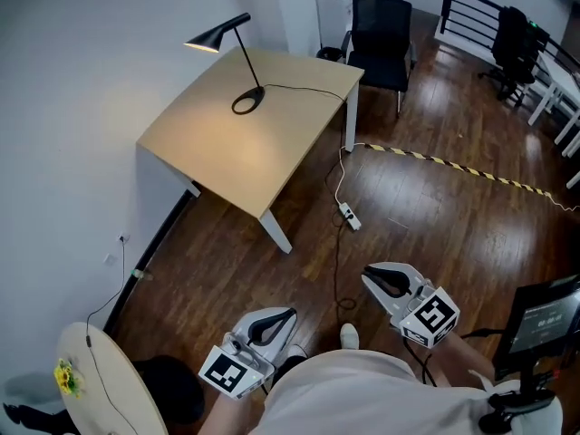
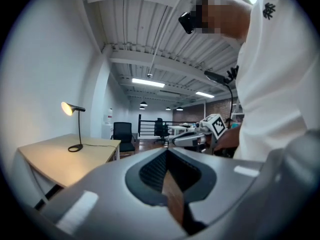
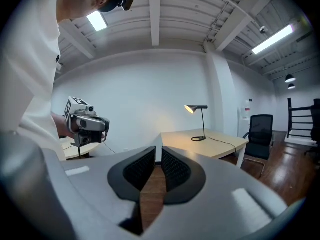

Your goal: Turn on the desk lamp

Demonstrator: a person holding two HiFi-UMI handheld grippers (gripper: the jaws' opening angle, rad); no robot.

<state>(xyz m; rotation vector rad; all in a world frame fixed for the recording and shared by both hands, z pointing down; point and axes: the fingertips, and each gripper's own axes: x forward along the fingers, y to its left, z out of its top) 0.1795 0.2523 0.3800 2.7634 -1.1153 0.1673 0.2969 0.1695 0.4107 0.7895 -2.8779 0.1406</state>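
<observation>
The black desk lamp (image 1: 237, 62) stands near the far corner of the light wooden desk (image 1: 236, 143), its shade lit and its ring base on the tabletop. It also glows in the left gripper view, where the lamp (image 2: 75, 128) is far off to the left, and in the right gripper view, where the lamp (image 3: 198, 122) stands beyond the jaws. My left gripper (image 1: 270, 327) and right gripper (image 1: 391, 282) hang low over the wooden floor, well short of the desk. Both are shut with nothing held: left gripper (image 2: 166, 153), right gripper (image 3: 157, 151).
The lamp's cable runs off the desk to a power strip (image 1: 350, 216) on the floor. A black office chair (image 1: 381, 36) stands behind the desk. Yellow-black tape (image 1: 453, 163) crosses the floor. A round table (image 1: 104, 383) is at bottom left, a screen (image 1: 546, 320) at bottom right.
</observation>
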